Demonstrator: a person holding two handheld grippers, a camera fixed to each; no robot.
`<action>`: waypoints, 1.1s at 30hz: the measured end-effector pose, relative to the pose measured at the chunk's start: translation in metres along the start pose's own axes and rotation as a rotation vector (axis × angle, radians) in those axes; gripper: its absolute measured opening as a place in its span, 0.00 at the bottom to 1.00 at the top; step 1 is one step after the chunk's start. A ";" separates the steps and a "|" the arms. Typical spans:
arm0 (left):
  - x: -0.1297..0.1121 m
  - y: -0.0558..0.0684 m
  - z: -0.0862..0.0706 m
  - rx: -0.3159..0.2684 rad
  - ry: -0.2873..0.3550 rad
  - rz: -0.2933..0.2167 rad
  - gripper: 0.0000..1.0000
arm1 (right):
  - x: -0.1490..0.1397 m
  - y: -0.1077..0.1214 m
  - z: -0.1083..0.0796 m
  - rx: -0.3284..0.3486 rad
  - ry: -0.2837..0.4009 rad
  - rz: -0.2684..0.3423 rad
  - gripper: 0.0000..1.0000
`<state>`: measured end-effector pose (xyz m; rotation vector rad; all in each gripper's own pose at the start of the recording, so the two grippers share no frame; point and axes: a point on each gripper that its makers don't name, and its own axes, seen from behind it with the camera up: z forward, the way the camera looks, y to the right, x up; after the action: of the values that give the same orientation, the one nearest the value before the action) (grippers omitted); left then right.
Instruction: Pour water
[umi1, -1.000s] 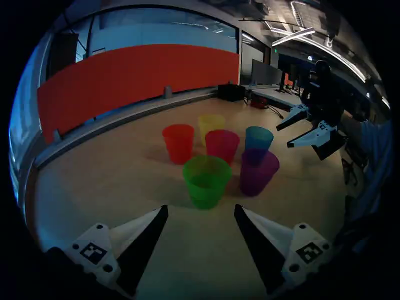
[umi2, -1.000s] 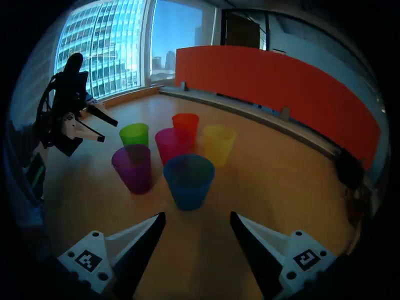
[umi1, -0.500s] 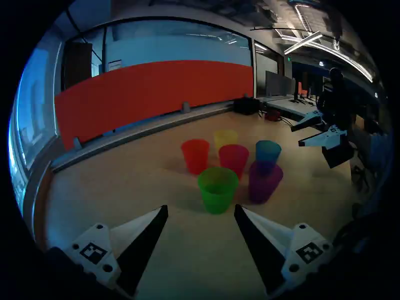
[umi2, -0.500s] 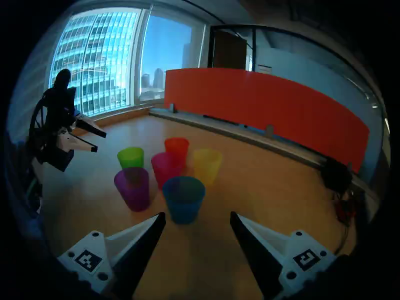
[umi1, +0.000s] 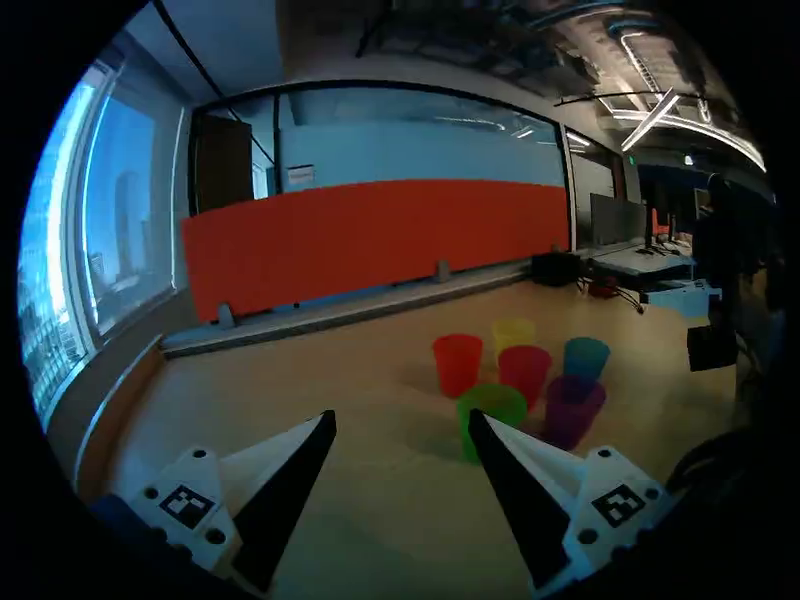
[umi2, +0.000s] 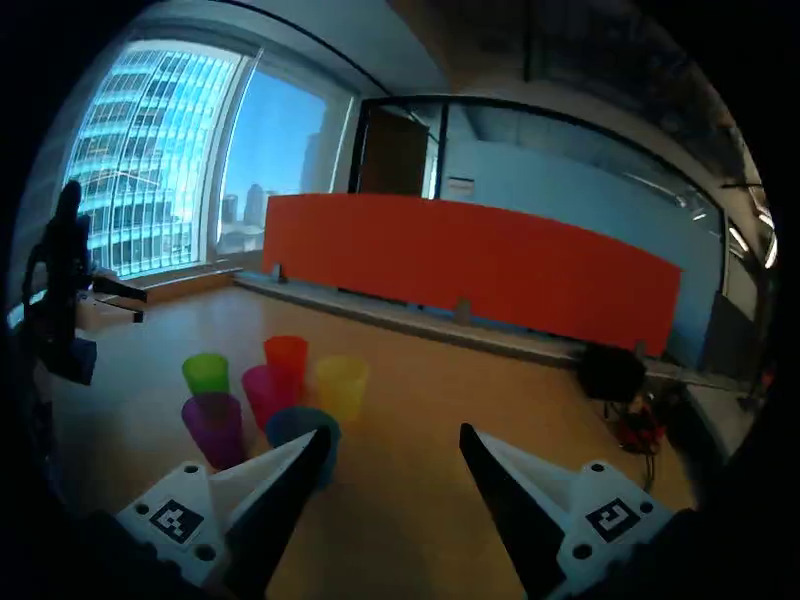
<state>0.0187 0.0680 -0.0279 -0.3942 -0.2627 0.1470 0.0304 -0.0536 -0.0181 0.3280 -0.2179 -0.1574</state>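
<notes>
Pink cup (umi1: 524, 372) sits mid-cluster among six cups on the bench (umi1: 300, 390).

Left gripper view, positions relative to the pink cup:
- red cup (umi1: 457, 364): just left
- yellow cup (umi1: 513, 335): behind
- blue cup (umi1: 585, 358): right
- green cup (umi1: 490, 408): front-left
- purple cup (umi1: 572, 408): front-right

All are packed close; cannot tell whether the rims touch. Every cup stands upright, mouth up, long axis vertical. Contents not discernible.

Left tool (umi1: 400, 416): fingers spread wide, nothing between them. Its right finger covers the lower right of the green cup.

Right tool (umi2: 393, 431): likewise wide and empty. In the right gripper view its left finger hides part of the blue cup.

The pink cup lies right of the left tool's gap and left of the right tool's gap.

Beyond the pink cup: a long orange panel (umi1: 380, 235) behind the bench, and windows (umi2: 150, 200) with towers outside.

Right gripper view: black box (umi2: 610, 372) and red cables (umi2: 640, 430) well right of the pink cup. A person (umi2: 60, 270) in silhouette stands well left of it.
</notes>
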 end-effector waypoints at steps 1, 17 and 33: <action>0.003 -0.002 -0.001 0.018 0.014 0.002 0.99 | 0.005 0.004 -0.001 -0.020 0.019 0.006 1.00; 0.049 -0.025 -0.024 0.228 0.205 -0.021 0.99 | 0.058 0.051 -0.021 -0.265 0.240 0.087 1.00; 0.051 -0.032 -0.031 0.282 0.244 -0.060 0.99 | 0.056 0.056 -0.032 -0.339 0.275 0.112 1.00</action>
<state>0.0786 0.0379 -0.0312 -0.1215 -0.0119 0.0741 0.0988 -0.0024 -0.0181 -0.0023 0.0643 -0.0357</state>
